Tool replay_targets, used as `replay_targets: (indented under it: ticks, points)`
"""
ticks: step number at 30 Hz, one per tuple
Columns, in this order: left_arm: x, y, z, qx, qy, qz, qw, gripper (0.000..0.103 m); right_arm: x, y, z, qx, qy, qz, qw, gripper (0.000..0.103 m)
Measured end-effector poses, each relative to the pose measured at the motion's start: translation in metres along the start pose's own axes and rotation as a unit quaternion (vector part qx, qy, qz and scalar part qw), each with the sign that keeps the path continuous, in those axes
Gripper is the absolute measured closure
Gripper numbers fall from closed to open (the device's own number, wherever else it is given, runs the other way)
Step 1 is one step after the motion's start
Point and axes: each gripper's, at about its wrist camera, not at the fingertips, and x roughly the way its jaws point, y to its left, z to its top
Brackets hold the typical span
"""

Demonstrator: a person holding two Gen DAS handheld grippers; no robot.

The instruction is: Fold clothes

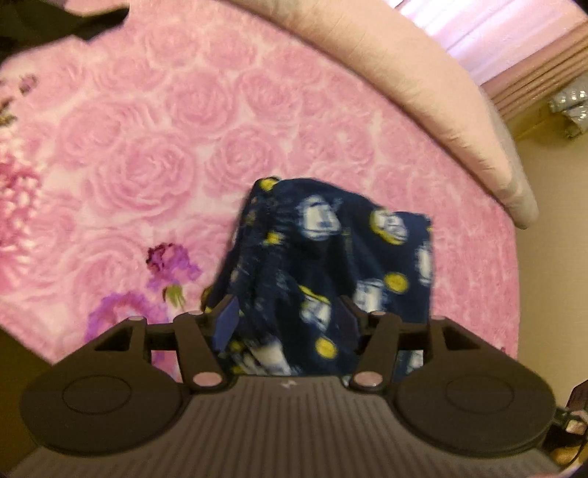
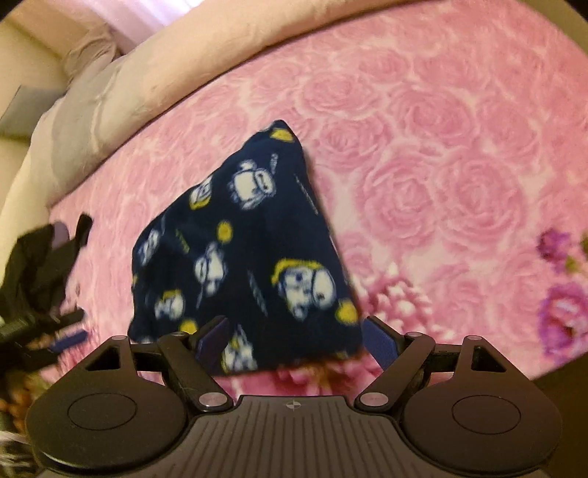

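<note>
The navy printed garment [image 1: 323,257] lies bunched on the pink rose bedspread [image 1: 165,147], stretching away from both grippers; left fingers [image 1: 226,323] spread, straddling its near edge, right fingers [image 2: 211,338] spread alike, neither pinching

A home bedroom: rose-patterned pink bedspread [image 1: 176,121], pillow [image 1: 422,77], curtains [image 1: 488,33].

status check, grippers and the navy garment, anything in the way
Left gripper open around navy garment, bunched on pink bedspread. Right gripper open at its edge. Dark clothing lies apart.
</note>
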Motion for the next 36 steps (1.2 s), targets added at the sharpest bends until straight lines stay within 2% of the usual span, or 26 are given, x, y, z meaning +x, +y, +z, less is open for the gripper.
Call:
replay_targets:
  ticks: [6,13,15,21,25,28,29,30,31,32,36]
  points:
    - [0.068,0.027,0.013,-0.003,0.05,-0.012,0.9987,0.048,0.049,-0.007,0.027,0.007,0.001,-0.005,1.0,0.02]
    - [0.097,0.046,0.021,-0.013,0.06,-0.032,0.9976,0.036,0.088,-0.012,0.041,-0.007,-0.004,-0.002,1.0,0.019]
    - [0.103,0.055,0.022,-0.029,0.06,-0.05,0.9966,0.035,0.099,-0.013,0.045,-0.011,-0.006,-0.002,1.0,0.0]
    - [0.12,0.076,0.024,-0.092,0.061,-0.113,0.9874,0.035,0.13,-0.029,0.054,-0.017,0.023,0.048,0.998,0.0]
    - [0.129,0.08,0.023,-0.117,0.058,-0.138,0.9818,0.035,0.152,-0.041,0.059,-0.015,0.044,0.087,0.995,0.0]
    - [0.133,0.079,0.024,-0.122,0.057,-0.149,0.9796,0.043,0.162,-0.047,0.056,0.005,0.05,0.112,0.992,0.001]
    - [0.133,0.077,0.025,-0.116,0.057,-0.146,0.9807,0.051,0.164,-0.047,0.056,0.007,0.05,0.118,0.992,0.005]
    - [0.133,0.073,0.026,-0.11,0.058,-0.143,0.9818,0.054,0.164,-0.046,0.055,0.004,0.052,0.127,0.991,0.03]
    - [0.132,0.07,0.028,-0.101,0.058,-0.138,0.9836,0.059,0.164,-0.045,0.055,0.007,0.055,0.139,0.989,0.038]
    - [0.13,0.064,0.031,-0.086,0.057,-0.13,0.9862,0.064,0.163,-0.046,0.054,0.016,0.056,0.145,0.988,0.041]
    - [0.114,0.03,0.049,-0.014,0.053,-0.114,0.992,0.07,0.148,-0.053,0.052,0.019,0.033,0.163,0.986,0.066]
